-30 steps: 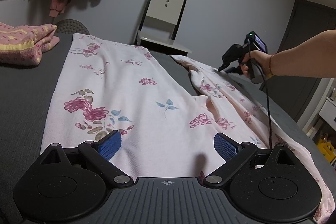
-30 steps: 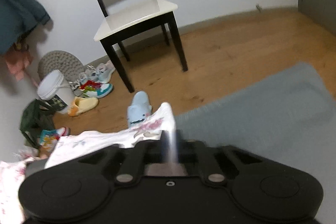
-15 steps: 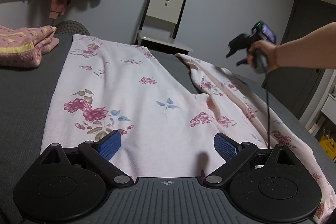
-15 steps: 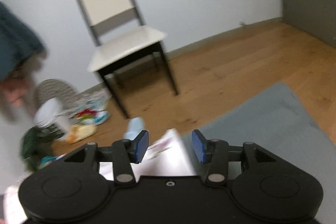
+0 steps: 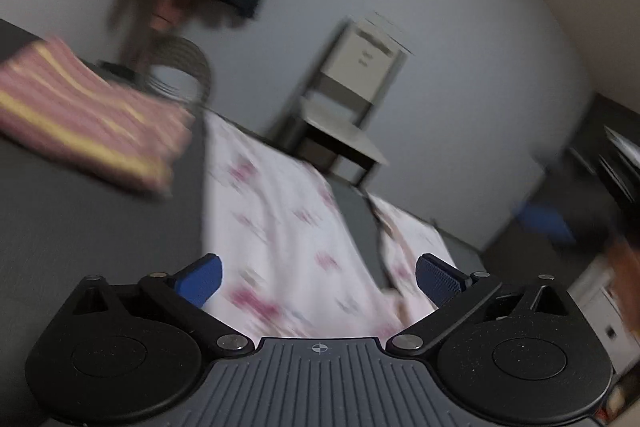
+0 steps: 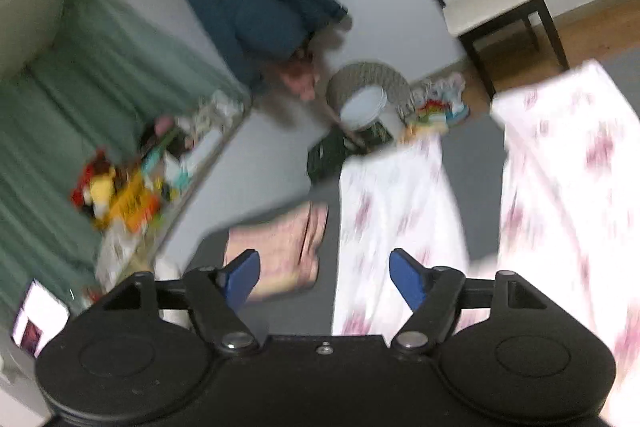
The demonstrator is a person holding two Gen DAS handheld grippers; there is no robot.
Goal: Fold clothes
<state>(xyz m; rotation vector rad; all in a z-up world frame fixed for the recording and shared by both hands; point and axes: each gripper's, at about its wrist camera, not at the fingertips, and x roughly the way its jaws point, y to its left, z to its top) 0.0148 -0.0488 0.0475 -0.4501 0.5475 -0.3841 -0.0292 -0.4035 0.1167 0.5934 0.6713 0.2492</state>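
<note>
Both tools released, jaws wide, nothing held: left tool (image 5: 318,277), right tool (image 6: 324,277). Floral pyjama trousers (image 5: 276,227) lie spread flat on the dark grey bed (image 5: 80,247), legs splayed apart, thin soft cotton, pink flower print. Folded pink striped knit (image 5: 80,123) sits just beside the left leg. Risk: both views blurred; thin fabric could bunch or slip from a shallow pinch.

Light: dim, flat indoor.
Blur: heavy motion smear in both views; gripper bodies sharp.
Edges: fisheye curvature, dark corners.
</note>
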